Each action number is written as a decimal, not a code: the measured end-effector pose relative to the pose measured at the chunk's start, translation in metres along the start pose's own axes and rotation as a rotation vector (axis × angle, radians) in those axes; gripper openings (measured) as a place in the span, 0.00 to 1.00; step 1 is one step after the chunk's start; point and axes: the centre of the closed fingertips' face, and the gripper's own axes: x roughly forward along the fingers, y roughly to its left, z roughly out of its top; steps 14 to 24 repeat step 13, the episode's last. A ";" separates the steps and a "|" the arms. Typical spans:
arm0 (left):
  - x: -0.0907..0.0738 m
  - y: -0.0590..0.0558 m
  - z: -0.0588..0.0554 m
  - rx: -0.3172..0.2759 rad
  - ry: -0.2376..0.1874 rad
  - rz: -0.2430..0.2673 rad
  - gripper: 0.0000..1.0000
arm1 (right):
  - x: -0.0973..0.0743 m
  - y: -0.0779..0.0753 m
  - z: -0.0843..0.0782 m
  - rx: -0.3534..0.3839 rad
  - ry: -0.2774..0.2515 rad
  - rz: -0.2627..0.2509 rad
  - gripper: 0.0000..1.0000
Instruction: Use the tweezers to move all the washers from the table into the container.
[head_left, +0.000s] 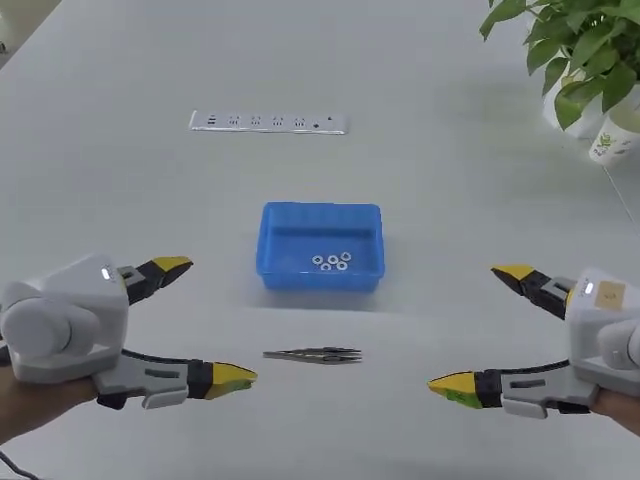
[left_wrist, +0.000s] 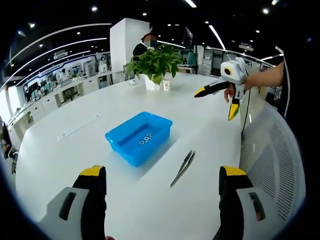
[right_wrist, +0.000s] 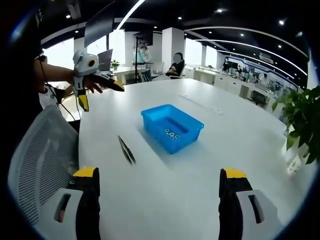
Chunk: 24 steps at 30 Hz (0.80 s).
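Both grippers sit closest, low in the head view. The left gripper (head_left: 212, 320) is at the left edge and the right gripper (head_left: 480, 328) at the right edge. Each has its yellow-tipped jaws spread wide apart, gripping nothing, and hovers over the table (head_left: 450, 180). The two point inward toward each other.

Between them, on the pale grey tabletop, lie the tweezers (head_left: 312, 354), roughly midway between the two grippers and apart from both. Bare table surface lies between each gripper and the tweezers.

Just beyond the tweezers stands the blue container (head_left: 320, 282), near them but not touching. A small cluster of washers (head_left: 331, 261) rests on its floor, toward the front wall.

Farther back, a white power strip (head_left: 268, 122) lies flat, well apart from the container. A leafy green plant (head_left: 580, 50) in a white pot stands at the far right corner, with a small labelled cup (head_left: 615, 135) just beside it. A white mesh chair back (left_wrist: 270, 160) shows at the table's edge in the left gripper view.

The tweezers lie flat with their long axis running left to right across the head view, parallel to the container's front wall. Which end carries the tips I cannot tell.
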 end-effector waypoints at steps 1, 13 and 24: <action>0.000 -0.001 -0.001 0.000 0.003 -0.001 0.99 | 0.000 0.000 0.000 0.001 -0.002 0.001 1.00; 0.000 -0.004 -0.002 0.015 0.015 -0.004 0.99 | -0.001 0.004 0.000 -0.001 -0.006 0.001 1.00; 0.000 -0.004 -0.002 0.015 0.015 -0.004 0.99 | -0.001 0.004 0.000 -0.001 -0.006 0.001 1.00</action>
